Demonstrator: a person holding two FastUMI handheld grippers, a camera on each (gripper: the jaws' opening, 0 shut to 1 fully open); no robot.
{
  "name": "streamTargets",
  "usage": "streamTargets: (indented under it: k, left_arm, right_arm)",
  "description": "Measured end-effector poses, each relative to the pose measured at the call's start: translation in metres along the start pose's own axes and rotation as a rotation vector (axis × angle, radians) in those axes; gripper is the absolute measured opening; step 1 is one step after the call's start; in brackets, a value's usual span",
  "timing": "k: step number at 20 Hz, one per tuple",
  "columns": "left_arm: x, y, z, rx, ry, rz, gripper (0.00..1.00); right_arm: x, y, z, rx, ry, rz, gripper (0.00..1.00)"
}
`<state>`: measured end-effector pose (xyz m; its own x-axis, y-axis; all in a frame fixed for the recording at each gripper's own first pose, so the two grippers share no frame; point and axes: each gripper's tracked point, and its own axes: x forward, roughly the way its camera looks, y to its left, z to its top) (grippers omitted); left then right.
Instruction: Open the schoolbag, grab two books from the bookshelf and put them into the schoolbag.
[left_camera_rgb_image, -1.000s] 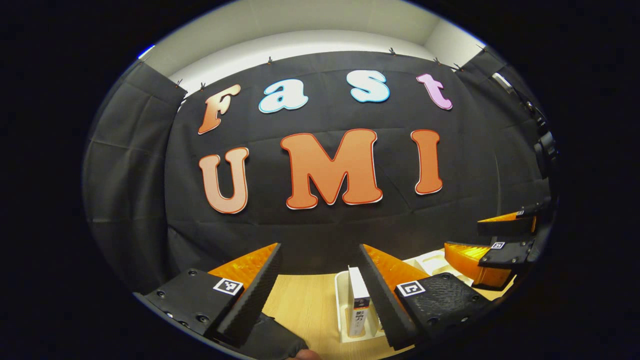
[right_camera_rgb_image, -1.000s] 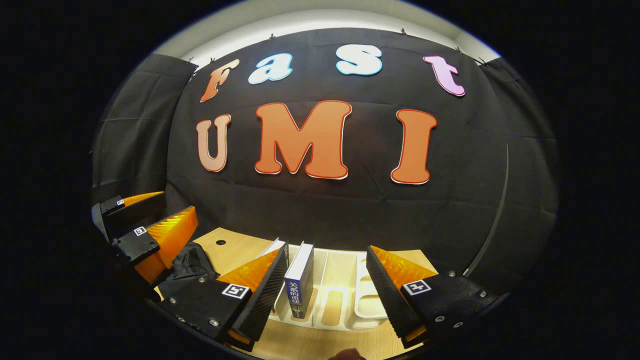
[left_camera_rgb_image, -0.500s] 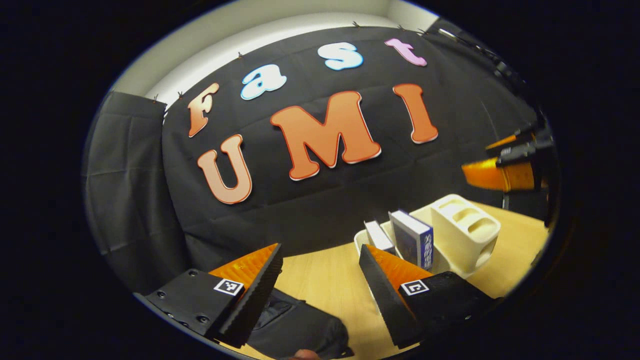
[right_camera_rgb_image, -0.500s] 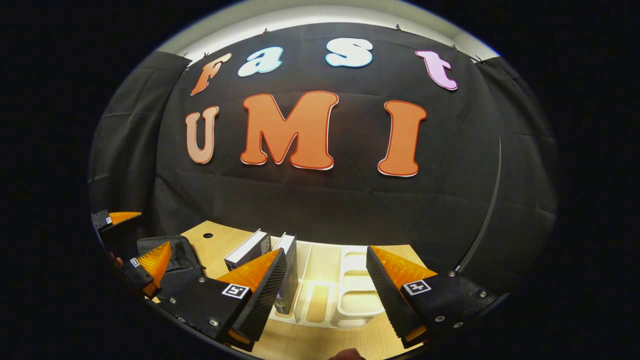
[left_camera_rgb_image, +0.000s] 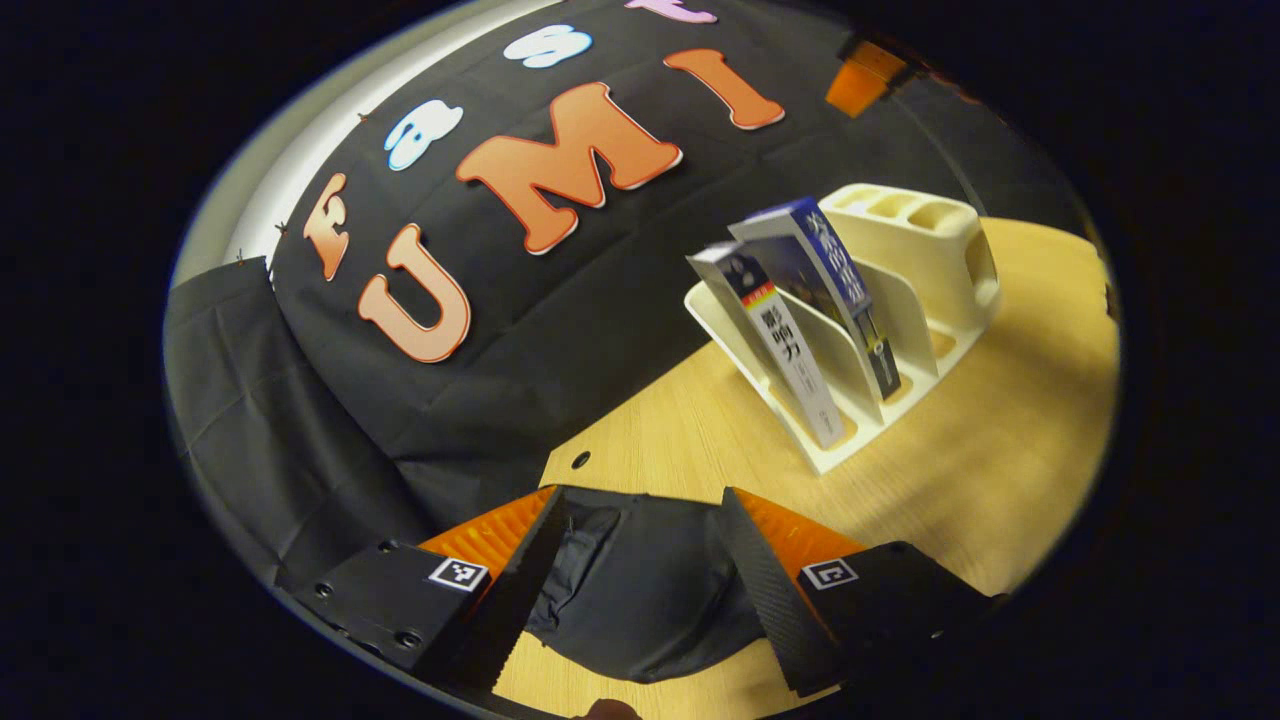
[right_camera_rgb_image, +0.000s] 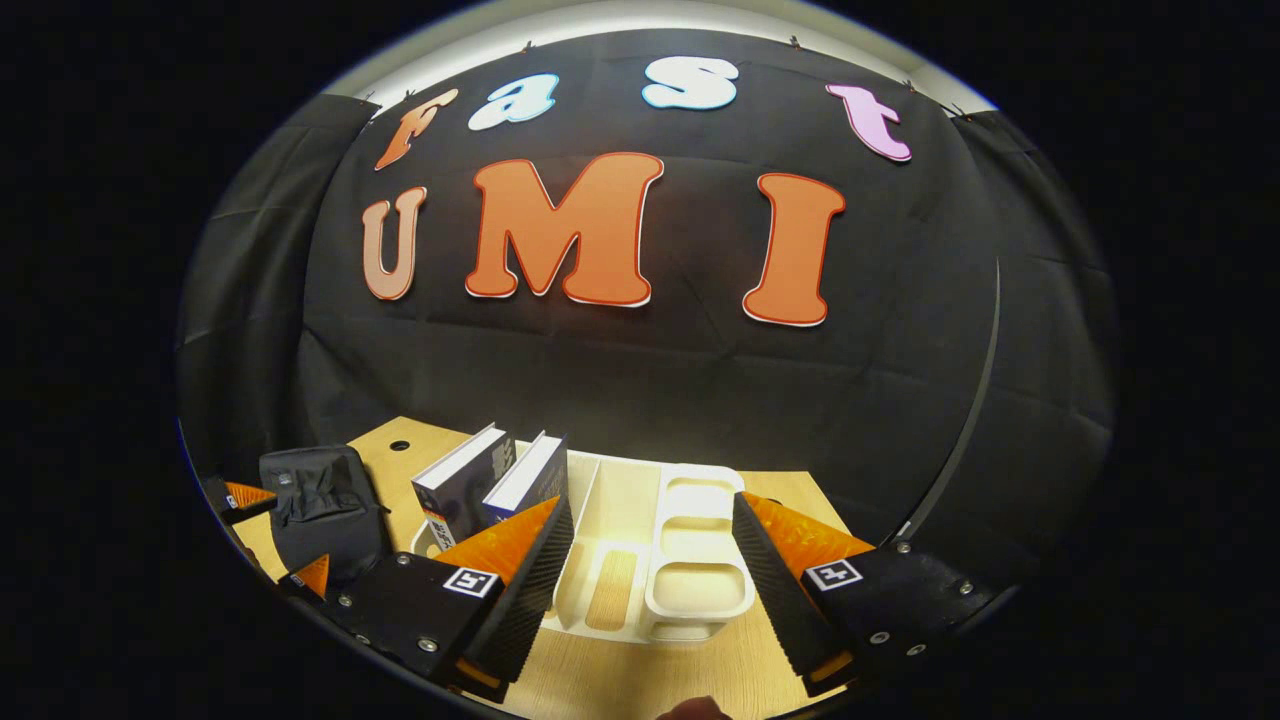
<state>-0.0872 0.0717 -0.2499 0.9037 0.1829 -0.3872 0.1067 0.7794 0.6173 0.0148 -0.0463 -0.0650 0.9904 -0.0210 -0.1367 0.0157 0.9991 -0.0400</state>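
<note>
A black schoolbag (left_camera_rgb_image: 640, 590) lies on the wooden table, right under my left gripper (left_camera_rgb_image: 640, 590), whose fingers stand open on either side of it without touching. Two books lean in a cream bookshelf (left_camera_rgb_image: 900, 290): a white-spined book (left_camera_rgb_image: 785, 350) and a blue-spined book (left_camera_rgb_image: 845, 290). In the right gripper view the schoolbag (right_camera_rgb_image: 320, 500) sits at the left, with the two books (right_camera_rgb_image: 490, 480) in the bookshelf (right_camera_rgb_image: 690, 560) ahead. My right gripper (right_camera_rgb_image: 650, 590) hangs open above the bookshelf's front, holding nothing. The left gripper's fingers (right_camera_rgb_image: 250, 495) flank the bag there.
The wooden table (left_camera_rgb_image: 1000, 450) has a small round hole (left_camera_rgb_image: 580, 460) near the black cloth wall. The bookshelf's right end has several small empty compartments (right_camera_rgb_image: 700, 550). The table's bare wood stretches in front of the bookshelf.
My left gripper has tipped down and swung left over the schoolbag, which now lies between its fingers. My right gripper has drifted slightly right along the bookshelf.
</note>
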Motion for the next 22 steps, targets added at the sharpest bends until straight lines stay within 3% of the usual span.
streamTargets:
  k: [3,11,14,19,22]
  left_arm:
    - [0.012,-0.005,-0.037,0.126,0.073,0.017,0.98]
    - [0.03,-0.001,-0.087,0.221,0.207,0.021,0.97]
    - [0.041,-0.01,-0.097,0.232,0.243,0.029,0.97]
    - [0.055,0.005,-0.1,0.286,0.275,0.107,0.96]
    - [0.062,0.012,-0.095,0.298,0.278,0.113,0.88]
  right_arm:
    - [-0.002,0.005,-0.006,-0.007,0.01,0.02,0.96]
    - [-0.001,0.007,-0.007,-0.035,0.006,0.045,0.96]
    - [0.0,0.003,-0.007,-0.032,0.008,0.04,0.96]
    - [0.003,0.002,-0.006,-0.031,0.014,0.025,0.95]
    - [0.007,0.01,-0.003,-0.027,0.021,0.024,0.96]
